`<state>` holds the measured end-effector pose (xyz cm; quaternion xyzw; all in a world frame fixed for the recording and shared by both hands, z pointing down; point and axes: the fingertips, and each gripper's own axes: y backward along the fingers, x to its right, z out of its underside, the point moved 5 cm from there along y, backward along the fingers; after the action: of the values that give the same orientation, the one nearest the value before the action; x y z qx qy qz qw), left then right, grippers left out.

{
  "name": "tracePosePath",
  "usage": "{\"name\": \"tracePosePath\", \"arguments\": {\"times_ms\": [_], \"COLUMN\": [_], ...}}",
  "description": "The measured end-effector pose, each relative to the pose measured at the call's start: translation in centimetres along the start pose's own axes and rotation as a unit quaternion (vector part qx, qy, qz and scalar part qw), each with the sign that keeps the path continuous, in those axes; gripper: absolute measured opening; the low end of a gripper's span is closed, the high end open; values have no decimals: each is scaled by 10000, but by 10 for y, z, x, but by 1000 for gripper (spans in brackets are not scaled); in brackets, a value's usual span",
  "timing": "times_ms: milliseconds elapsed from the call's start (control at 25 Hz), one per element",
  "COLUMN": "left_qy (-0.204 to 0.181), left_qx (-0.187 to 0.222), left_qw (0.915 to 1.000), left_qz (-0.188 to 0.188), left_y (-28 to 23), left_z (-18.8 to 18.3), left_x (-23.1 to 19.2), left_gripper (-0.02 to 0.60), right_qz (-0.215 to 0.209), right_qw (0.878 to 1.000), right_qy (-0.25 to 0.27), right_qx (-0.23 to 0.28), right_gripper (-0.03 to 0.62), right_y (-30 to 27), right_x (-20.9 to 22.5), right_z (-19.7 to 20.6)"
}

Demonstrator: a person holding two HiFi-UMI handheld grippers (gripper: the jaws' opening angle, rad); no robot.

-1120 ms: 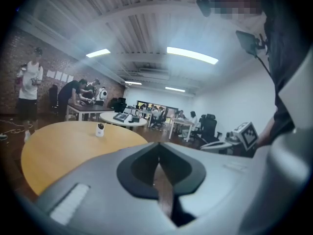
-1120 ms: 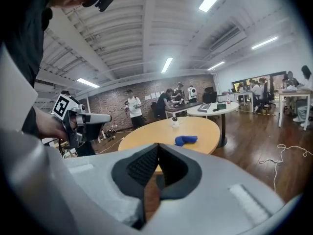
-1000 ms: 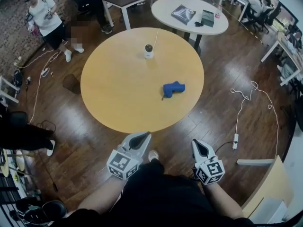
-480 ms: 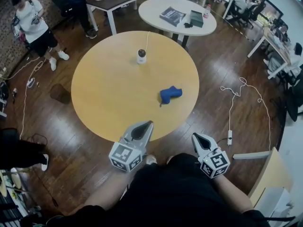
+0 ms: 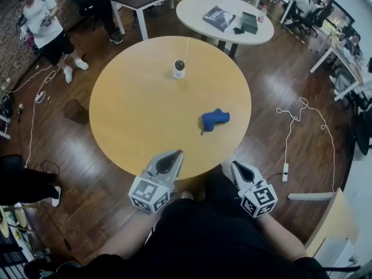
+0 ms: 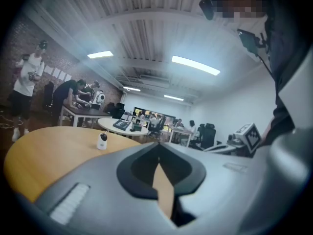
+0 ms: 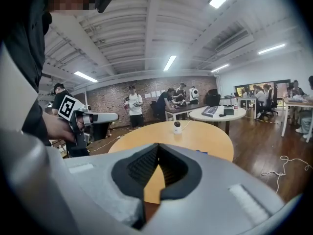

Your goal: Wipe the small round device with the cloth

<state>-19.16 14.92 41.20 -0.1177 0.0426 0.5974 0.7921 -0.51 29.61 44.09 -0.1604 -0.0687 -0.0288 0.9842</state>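
Note:
The small round device (image 5: pixel 179 69), white with a dark top and a white cable, stands on the far side of the round wooden table (image 5: pixel 133 115). It also shows in the left gripper view (image 6: pixel 102 141) and the right gripper view (image 7: pixel 177 127). A crumpled blue cloth (image 5: pixel 214 120) lies on the table's right half; only a sliver of the cloth (image 7: pixel 200 152) peeks over the right jaws. My left gripper (image 5: pixel 176 154) is shut and empty, its tip over the table's near edge. My right gripper (image 5: pixel 233 164) is shut and empty beside that edge, well short of the cloth.
A white round table (image 5: pixel 197 7) with books stands behind the wooden one. People stand by a dark desk at the far left (image 5: pixel 40 22). A white cable (image 5: pixel 302 121) and a power strip (image 5: pixel 285 172) lie on the floor at the right.
Both grippers have come forward to the table's near edge; the left tip now overlaps the tabletop. Both stay shut and empty. Cloth and device have not moved on the table.

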Motion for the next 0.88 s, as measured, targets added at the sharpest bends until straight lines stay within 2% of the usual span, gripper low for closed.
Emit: {"name": "tracePosePath", "arguments": {"times_ms": [400, 640, 880], "left_qy": [92, 119, 251], "left_qx": [123, -20, -199], "left_qw": [9986, 9978, 9960], "left_qz": [-499, -651, -835], "left_y": [-8, -49, -97], "left_z": [-7, -14, -27], "left_x": [-29, -45, -61], "left_gripper": [5, 5, 5], "right_qz": [-256, -362, -676], "right_qw": [9994, 9993, 9975], "right_qy": [221, 100, 5], "right_qx": [123, 18, -213], "right_gripper": [2, 2, 2], "right_y": [-48, -81, -114], "right_x": [30, 69, 106], "right_z": [-24, -25, -33]}}
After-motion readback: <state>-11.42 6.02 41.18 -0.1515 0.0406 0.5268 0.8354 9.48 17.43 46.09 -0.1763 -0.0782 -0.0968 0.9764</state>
